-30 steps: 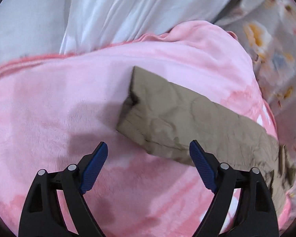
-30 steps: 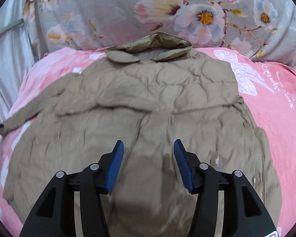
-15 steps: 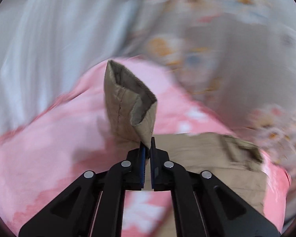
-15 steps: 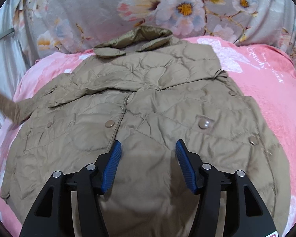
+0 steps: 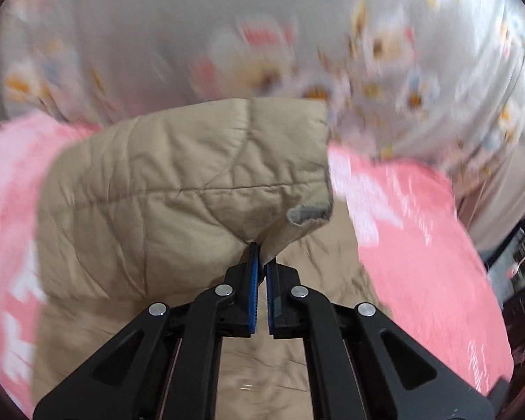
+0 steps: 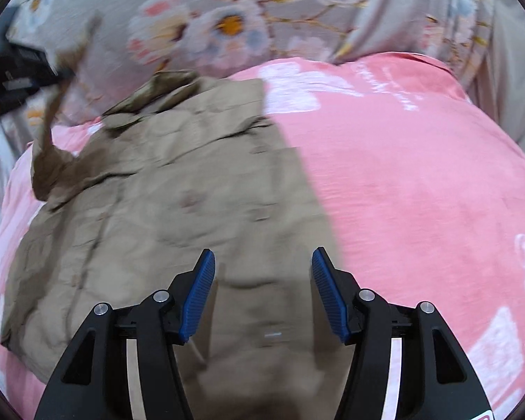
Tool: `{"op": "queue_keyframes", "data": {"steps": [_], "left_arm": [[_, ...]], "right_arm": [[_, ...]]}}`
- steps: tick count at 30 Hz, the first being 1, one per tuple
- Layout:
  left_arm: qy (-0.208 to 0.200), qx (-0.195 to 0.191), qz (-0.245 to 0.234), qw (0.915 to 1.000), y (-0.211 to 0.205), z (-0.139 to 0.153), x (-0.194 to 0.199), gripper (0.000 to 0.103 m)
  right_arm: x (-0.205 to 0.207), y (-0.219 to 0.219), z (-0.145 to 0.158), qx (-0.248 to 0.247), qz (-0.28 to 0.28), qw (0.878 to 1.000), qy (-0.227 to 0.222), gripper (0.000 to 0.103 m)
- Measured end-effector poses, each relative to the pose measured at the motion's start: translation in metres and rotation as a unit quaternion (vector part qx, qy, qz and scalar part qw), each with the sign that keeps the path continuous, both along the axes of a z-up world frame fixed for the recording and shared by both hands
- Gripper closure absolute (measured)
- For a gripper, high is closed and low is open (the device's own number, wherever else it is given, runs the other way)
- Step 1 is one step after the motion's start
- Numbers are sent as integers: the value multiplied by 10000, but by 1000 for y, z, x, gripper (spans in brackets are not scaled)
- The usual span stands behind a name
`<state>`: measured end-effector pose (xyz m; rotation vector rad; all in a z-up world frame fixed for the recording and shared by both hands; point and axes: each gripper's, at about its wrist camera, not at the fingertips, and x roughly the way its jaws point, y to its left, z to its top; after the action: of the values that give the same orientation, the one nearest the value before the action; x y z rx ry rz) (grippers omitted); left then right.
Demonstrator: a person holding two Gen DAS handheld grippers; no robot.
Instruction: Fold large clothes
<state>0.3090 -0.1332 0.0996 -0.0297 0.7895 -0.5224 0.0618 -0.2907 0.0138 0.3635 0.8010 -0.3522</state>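
Across the lower centre of the left wrist view, the left hand-held gripper (image 5: 261, 262) has its two blue ribbed pads pinched together on the edge of one sleeve (image 5: 185, 182), which stands up in front of the lens as a broad padded flap. That sleeve belongs to a single tan quilted jacket (image 6: 164, 210); stitched seams cross its puffy, slightly shiny fabric in angled lines, and a grey lining shows at the cuff opening toward the right of the flap. In the right wrist view the jacket lies spread over the left half of the frame, wrinkled, with its collar bunched at upper centre and a few round snaps, blurred, along the front. At the upper left of that view the lifted sleeve rises as a thin brown streak toward a dark blurred shape.

One pink fleecy blanket (image 6: 402, 182) with white printed patches lies under the jacket and fills the right half of the frame. One grey floral cloth (image 6: 227, 17) with orange-centred blossoms runs behind it along the top.

At bottom centre the right hand-held gripper (image 6: 262, 301) has its two pads apart, with nothing between them, above the jacket's lower part.
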Motion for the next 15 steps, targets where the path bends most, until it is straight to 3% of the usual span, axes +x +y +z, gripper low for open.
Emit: {"op": "queue_keyframes", "data": {"steps": [6, 9, 11, 12, 13, 15], "left_arm": [[1071, 34, -174, 9941, -43, -89, 15, 95], [1380, -527, -268, 9887, -29, -98, 8, 86], [1323, -949, -469, 9855, -6, -85, 1, 61], [1140, -1199, -464, 9851, 11, -73, -3, 37], [957, -1330, -372, 9858, 23, -64, -6, 25], [533, -1614, -183, 9853, 64, -43, -11, 15]], "right_arm": [[-1, -27, -5, -30, -86, 10000, 26, 46], [7, -29, -3, 26, 6, 10000, -28, 46], [15, -27, 2, 97, 112, 9998, -104, 46], [22, -26, 6, 168, 194, 9995, -172, 45], [30, -24, 10, 261, 294, 9989, -253, 44], [44, -17, 16, 391, 457, 9975, -383, 42]]}}
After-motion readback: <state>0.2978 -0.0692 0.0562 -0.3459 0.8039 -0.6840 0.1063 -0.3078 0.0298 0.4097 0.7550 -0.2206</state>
